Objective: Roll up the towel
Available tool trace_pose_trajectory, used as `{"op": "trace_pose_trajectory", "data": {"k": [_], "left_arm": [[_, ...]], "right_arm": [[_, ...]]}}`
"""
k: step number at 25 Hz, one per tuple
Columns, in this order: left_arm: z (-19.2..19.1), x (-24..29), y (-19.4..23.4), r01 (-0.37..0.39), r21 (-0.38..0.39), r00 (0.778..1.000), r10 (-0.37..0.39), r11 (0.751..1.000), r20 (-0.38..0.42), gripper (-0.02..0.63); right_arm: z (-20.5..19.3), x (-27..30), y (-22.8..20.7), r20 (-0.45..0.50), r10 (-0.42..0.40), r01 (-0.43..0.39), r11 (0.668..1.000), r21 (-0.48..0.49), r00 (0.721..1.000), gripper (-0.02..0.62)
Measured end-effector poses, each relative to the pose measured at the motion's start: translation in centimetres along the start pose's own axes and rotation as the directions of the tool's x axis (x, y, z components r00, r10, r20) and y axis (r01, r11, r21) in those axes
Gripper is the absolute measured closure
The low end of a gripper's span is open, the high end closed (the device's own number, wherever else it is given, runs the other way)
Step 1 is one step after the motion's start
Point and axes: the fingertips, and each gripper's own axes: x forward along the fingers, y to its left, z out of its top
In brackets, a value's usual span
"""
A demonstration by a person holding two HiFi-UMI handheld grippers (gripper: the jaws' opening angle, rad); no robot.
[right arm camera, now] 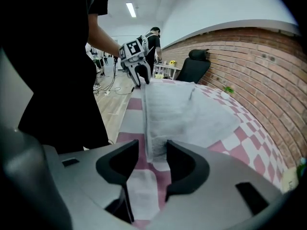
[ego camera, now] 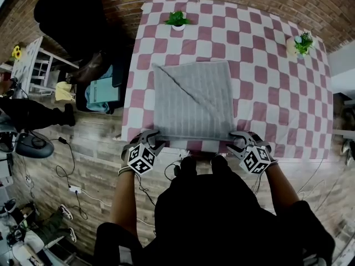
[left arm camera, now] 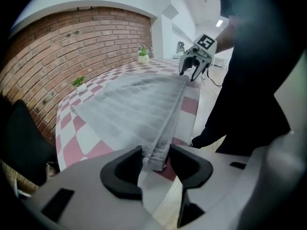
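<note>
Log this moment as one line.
towel: spread on table | left claw: shut on towel's near corner | right claw: open around the other near corner

The worktop [ego camera: 277,93] lies bare to the right of the towel [ego camera: 191,101], a wide checked stretch where a gripper could pass freely. Left of the towel only a narrow strip remains before the edge. At the far edge a potted plant [ego camera: 177,20] stands in line with the towel, well apart from it, and a second plant [ego camera: 303,43] occupies the far right corner. The person's body [ego camera: 222,215] closes off the near edge, with the left gripper [ego camera: 151,138] and right gripper [ego camera: 239,141] at the towel's near corners.
</note>
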Motion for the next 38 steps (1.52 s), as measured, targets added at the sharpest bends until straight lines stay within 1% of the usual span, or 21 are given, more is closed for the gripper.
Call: {"op": "trace_pose_trajectory", "data": {"k": [2, 4, 5, 6, 8, 9, 12, 15, 17, 18, 21, 23, 24, 26, 29, 31, 32, 34, 36, 38], "left_arm": [[0.1, 0.2, 0.2, -0.006, 0.030, 1.000, 0.007, 1.000, -0.012, 0.454], [0.3, 0.2, 0.1, -0.008, 0.065, 1.000, 0.010, 0.998, -0.023, 0.490], [0.4, 0.1, 0.1, -0.009, 0.076, 1.000, 0.011, 0.997, -0.026, 0.519], [0.5, 0.0, 0.0, -0.011, 0.084, 1.000, 0.014, 0.996, -0.027, 0.534], [0.6, -0.3, -0.4, -0.017, 0.093, 0.999, 0.020, 0.996, -0.029, 0.559], [0.6, -0.5, -0.7, -0.018, 0.095, 0.999, 0.021, 0.995, -0.031, 0.601], [0.3, -0.9, -1.8, -0.023, 0.083, 0.999, 0.025, 0.996, -0.028, 0.603], [0.1, -1.1, -2.2, -0.050, 0.062, 0.999, 0.051, 0.997, -0.013, 0.603], [0.2, -1.0, -2.3, -0.074, 0.073, 0.997, 0.075, 0.995, -0.011, 0.601], [0.2, -1.0, -2.2, -0.088, 0.086, 0.996, 0.090, 0.992, -0.016, 0.584], [0.0, -1.1, -1.8, -0.117, 0.130, 0.991, 0.124, 0.985, -0.041, 0.472], [-0.4, -0.9, -1.5, -0.115, 0.163, 0.989, 0.129, 0.980, -0.076, 0.384], [-0.6, -0.8, -1.4, -0.111, 0.178, 0.987, 0.130, 0.978, -0.093, 0.356], [-0.7, -0.8, -1.1, -0.110, 0.187, 0.986, 0.131, 0.976, -0.107, 0.353], [-0.6, -0.6, -1.1, -0.095, 0.191, 0.987, 0.117, 0.977, -0.111, 0.374], [-0.7, -0.4, -1.6, -0.053, 0.218, 0.988, 0.083, 0.975, -0.129, 0.414], [-0.7, -0.3, -1.9, -0.028, 0.235, 0.988, 0.063, 0.972, -0.142, 0.422], [-0.8, -0.1, -2.3, 0.013, 0.257, 0.986, 0.031, 0.966, -0.164, 0.480], [-0.9, -0.1, -2.3, 0.027, 0.236, 0.985, 0.015, 0.971, -0.173, 0.488], [-0.8, -0.1, -2.2, 0.029, 0.177, 0.985, 0.002, 0.984, -0.173, 0.511]], "right_arm": [[-0.6, 0.1, -0.3, -0.012, -0.015, 0.015, 1.000, -0.001, 1.000, 0.436], [-1.0, -0.1, -0.6, -0.014, -0.038, 0.038, 0.999, 0.003, 0.999, 0.513], [-1.1, -0.2, -0.7, -0.014, -0.045, 0.045, 0.999, 0.009, 0.999, 0.528], [-1.1, -0.3, -0.7, -0.012, -0.049, 0.049, 0.999, 0.017, 0.999, 0.559], [-1.1, -0.6, -0.5, -0.005, -0.043, 0.043, 0.998, 0.043, 0.999, 0.575], [-1.0, -0.8, -0.3, 0.001, -0.038, 0.037, 0.998, 0.058, 0.999, 0.578], [-0.6, -1.7, 0.1, 0.025, -0.023, 0.021, 0.997, 0.079, 0.999, 0.581], [-0.4, -2.1, 0.5, 0.037, -0.018, 0.016, 0.998, 0.061, 0.999, 0.581], [-0.6, -2.2, 0.7, 0.031, -0.022, 0.020, 0.999, 0.043, 0.999, 0.580], [-0.7, -2.1, 0.7, 0.027, -0.025, 0.024, 0.999, 0.030, 0.999, 0.580], [-0.7, -1.9, 0.9, 0.023, -0.033, 0.033, 0.999, -0.004, 0.999, 0.577], [-0.7, -1.9, 0.8, 0.024, -0.035, 0.035, 0.999, -0.013, 0.999, 0.575], [-0.7, -1.9, 0.7, 0.026, -0.037, 0.037, 0.999, -0.015, 0.999, 0.575], [-0.6, -2.0, 0.5, 0.032, -0.044, 0.045, 0.999, -0.013, 0.999, 0.575], [-0.8, -2.2, 0.3, 0.035, -0.051, 0.052, 0.999, -0.010, 0.998, 0.575], [-0.9, -2.0, 0.4, 0.031, -0.043, 0.044, 0.999, -0.013, 0.999, 0.575], [-1.0, -1.9, 0.5, 0.025, -0.035, 0.035, 0.999, -0.014, 0.999, 0.575], [-1.3, -1.6, 0.6, 0.000, -0.014, 0.014, 1.000, -0.017, 1.000, 0.575], [-1.7, -1.2, 0.9, -0.026, 0.012, -0.013, 1.000, -0.016, 1.000, 0.575], [-1.9, -1.0, 1.1, -0.040, 0.043, -0.043, 0.999, 0.002, 0.998, 0.578]]}}
